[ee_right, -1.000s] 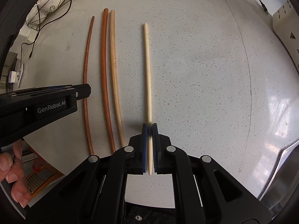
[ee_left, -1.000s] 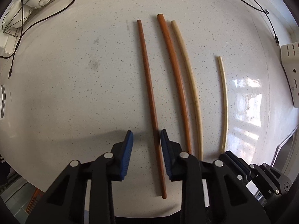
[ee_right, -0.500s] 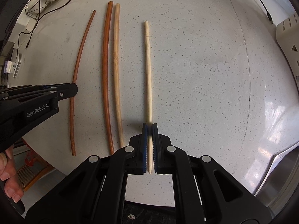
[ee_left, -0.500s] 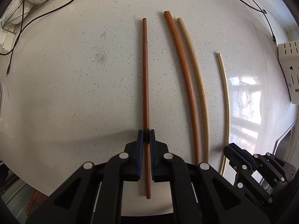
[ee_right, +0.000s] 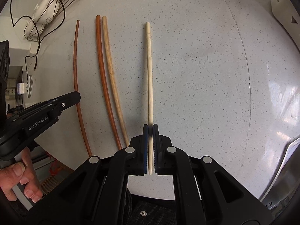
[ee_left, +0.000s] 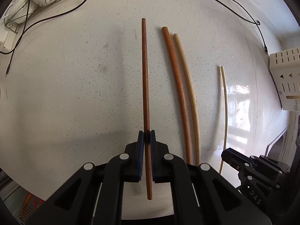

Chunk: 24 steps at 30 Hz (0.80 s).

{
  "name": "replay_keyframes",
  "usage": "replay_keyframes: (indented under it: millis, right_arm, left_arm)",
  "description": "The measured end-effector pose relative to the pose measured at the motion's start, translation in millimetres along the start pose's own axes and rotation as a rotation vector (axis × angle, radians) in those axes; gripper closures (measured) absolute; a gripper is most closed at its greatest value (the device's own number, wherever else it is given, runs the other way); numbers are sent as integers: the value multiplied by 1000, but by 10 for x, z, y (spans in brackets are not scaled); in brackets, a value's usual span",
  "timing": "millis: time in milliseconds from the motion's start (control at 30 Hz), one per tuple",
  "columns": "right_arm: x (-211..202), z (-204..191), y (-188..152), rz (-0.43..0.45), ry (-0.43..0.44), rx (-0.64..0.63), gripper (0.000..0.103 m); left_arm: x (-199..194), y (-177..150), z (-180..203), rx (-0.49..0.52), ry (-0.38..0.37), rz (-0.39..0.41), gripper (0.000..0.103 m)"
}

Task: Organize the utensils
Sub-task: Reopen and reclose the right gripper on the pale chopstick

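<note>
Speckled countertop (ee_left: 75,93), four chopsticks (ee_left: 182,93)

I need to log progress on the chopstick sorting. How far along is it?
Done: nothing looks sorted yet. In hand: the left gripper is shut on the thin dark-brown chopstick, and the right gripper is shut on the pale chopstick. Left: the orange-brown chopstick and the tan chopstick lie side by side on the speckled countertop, a mismatched pair. The slotted holder is only partly in view.
</note>
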State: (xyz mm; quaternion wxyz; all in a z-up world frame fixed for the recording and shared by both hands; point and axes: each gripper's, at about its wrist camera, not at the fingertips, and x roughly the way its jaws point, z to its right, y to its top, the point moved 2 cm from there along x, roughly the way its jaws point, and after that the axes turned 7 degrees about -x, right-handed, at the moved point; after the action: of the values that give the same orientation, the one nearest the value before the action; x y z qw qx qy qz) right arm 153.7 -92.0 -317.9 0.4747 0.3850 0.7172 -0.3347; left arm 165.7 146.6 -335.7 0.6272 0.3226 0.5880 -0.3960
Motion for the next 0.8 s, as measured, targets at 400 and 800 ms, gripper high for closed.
replay_keyframes:
  millis: [400, 800]
  right_arm:
    - [231, -171, 113, -66, -30, -11, 98]
    - [253, -348, 467, -39, -79, -5, 82]
  left_arm:
    - [23, -83, -125, -12, -11, -11, 97]
    - [61, 9, -206, -10, -28, -24, 97]
